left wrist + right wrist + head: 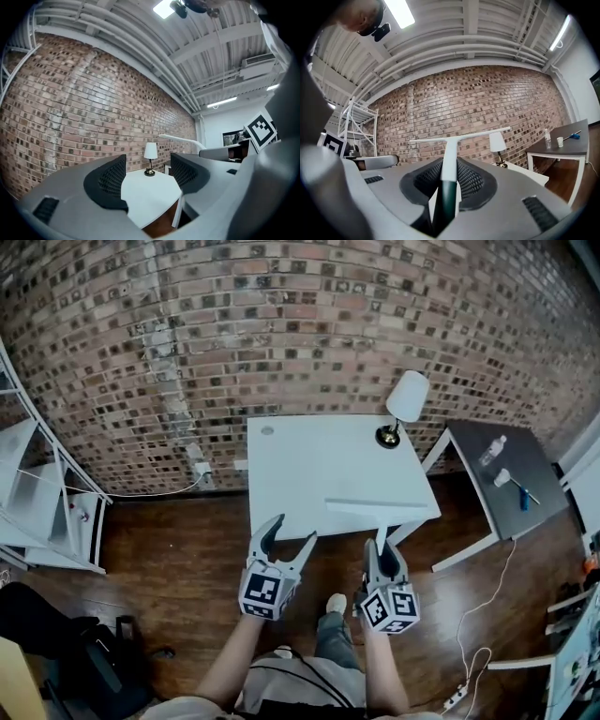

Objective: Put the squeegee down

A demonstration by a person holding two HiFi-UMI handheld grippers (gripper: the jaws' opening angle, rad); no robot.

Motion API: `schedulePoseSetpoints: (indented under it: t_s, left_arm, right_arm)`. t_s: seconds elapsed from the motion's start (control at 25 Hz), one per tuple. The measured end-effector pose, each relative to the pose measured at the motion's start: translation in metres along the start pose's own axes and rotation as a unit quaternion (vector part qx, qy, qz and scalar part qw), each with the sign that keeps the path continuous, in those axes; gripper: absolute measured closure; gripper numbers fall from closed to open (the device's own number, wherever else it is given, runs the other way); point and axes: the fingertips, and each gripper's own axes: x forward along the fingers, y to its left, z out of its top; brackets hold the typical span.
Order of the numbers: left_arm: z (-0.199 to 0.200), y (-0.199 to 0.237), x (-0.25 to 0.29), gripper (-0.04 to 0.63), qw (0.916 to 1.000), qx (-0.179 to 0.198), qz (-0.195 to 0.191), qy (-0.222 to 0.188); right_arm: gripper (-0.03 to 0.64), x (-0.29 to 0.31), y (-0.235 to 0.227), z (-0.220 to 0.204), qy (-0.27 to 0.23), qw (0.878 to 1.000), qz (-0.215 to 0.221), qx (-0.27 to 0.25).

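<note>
So the right hand-held gripper (447, 177) is clamped on the white squeegee with a dark green handle (450, 157). The jaws pinch it right where the green part meets the white stem. The long blade sits crosswise at the far end, roughly level. From the head view the squeegee (380, 508) is up in the air, with the blade over the front part of the white rectangular counter (309, 460), not lying on it.

The left hand-held gripper (147, 174) has its jaws apart with nothing between them, just the counter showing through the gap. It hangs beside the right one, near the counter's front edge.

There's a small white-shaded lamp with a dark base (404, 407) on the counter's far right corner, against the red brick wall (281, 324). A dark side table (539, 465) stands off to the right on the brown wooden floor (178, 563).
</note>
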Motion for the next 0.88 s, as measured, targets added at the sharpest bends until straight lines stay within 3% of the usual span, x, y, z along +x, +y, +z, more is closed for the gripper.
schedulePoseSetpoints:
  t_s: [0.24,0.4,0.56,0.88]
  left_arm:
    - [-0.007,0.043,0.066,0.309,0.9955,0.006,0.085,-0.042]
    - [0.001,0.065,0.131,0.308,0.9927,0.024,0.114,-0.031]
    - [-0.006,0.075,0.181,0.308,0.9899,0.013,0.139,-0.022]
    - [-0.032,0.119,0.216,0.308,0.9848,-0.004,0.171,0.027]
  right_arm:
    - [0.508,0.086,-0.029,-0.006,0.019,0.998,0.063,-0.008]
    - [0.508,0.153,-0.060,0.009,0.019,0.995,0.094,-0.004]
    - [0.508,0.206,-0.105,0.002,0.048,0.993,0.104,0.015]
    - [0.508,0.290,-0.124,-0.051,0.122,0.985,0.118,0.022]
